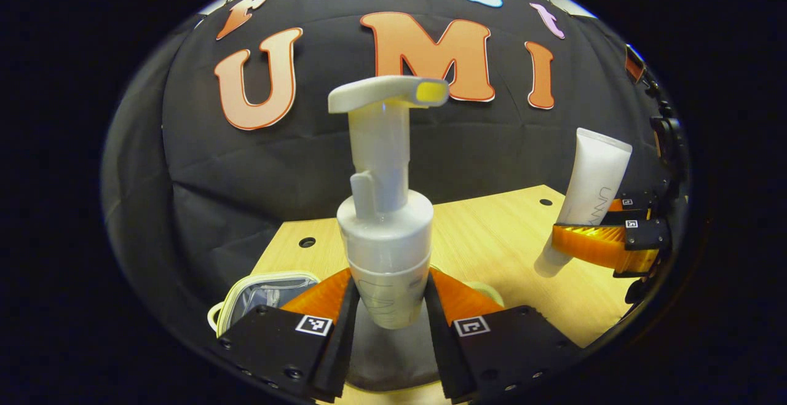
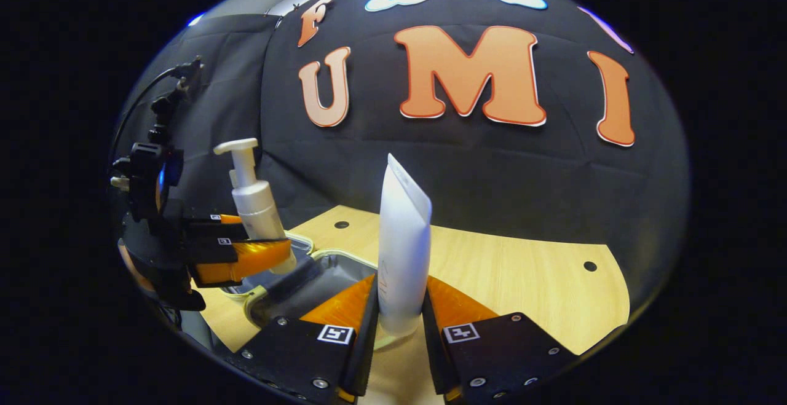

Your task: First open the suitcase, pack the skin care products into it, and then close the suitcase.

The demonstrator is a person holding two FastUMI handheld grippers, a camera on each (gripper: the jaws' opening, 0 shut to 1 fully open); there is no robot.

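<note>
In the left gripper view my left gripper (image 1: 388,306) is shut on a white pump bottle (image 1: 384,220), held upright above the table. Below it lies the open suitcase (image 1: 264,294), a small case with a pale rim and grey lining. Off to the right, the right gripper (image 1: 599,242) holds a white tube (image 1: 587,193). In the right gripper view my right gripper (image 2: 401,316) is shut on that white tube (image 2: 403,245), cap down, just right of the open suitcase (image 2: 307,285). The left gripper (image 2: 246,254) carries the pump bottle (image 2: 255,202) over the case.
A light wooden table (image 2: 522,282) with small round holes stretches to the right of the case. The black cloth wall stands close behind the table's far edge.
</note>
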